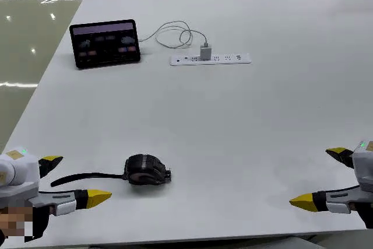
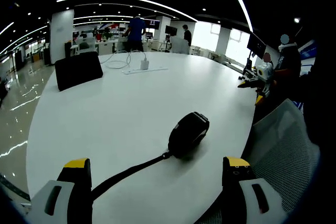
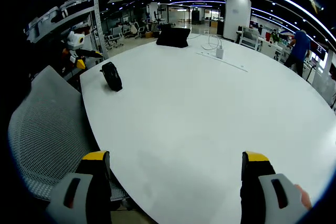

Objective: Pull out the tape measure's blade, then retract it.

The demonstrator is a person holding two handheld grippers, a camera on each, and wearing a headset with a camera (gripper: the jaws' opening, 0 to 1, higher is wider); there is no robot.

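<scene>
A black tape measure (image 1: pixel 145 170) lies on the white table (image 1: pixel 233 109) near its front edge, with a black wrist strap (image 1: pixel 87 176) trailing to the left. My left gripper (image 1: pixel 78 179) stands open just left of it, the strap's end between its yellow-tipped fingers. In the left gripper view the tape measure (image 2: pixel 189 132) sits a short way ahead of the open jaws, strap (image 2: pixel 131 171) running toward them. My right gripper (image 1: pixel 326 178) is open at the front right, far from the tape measure (image 3: pixel 111 76), holding nothing. No blade is pulled out.
A dark tablet (image 1: pixel 105 43) stands at the back left. A white power strip (image 1: pixel 211 59) with a charger and coiled white cable (image 1: pixel 172 34) lies behind the middle. A grey mesh chair (image 3: pixel 47 140) sits at the table's front edge. People stand far off in the room.
</scene>
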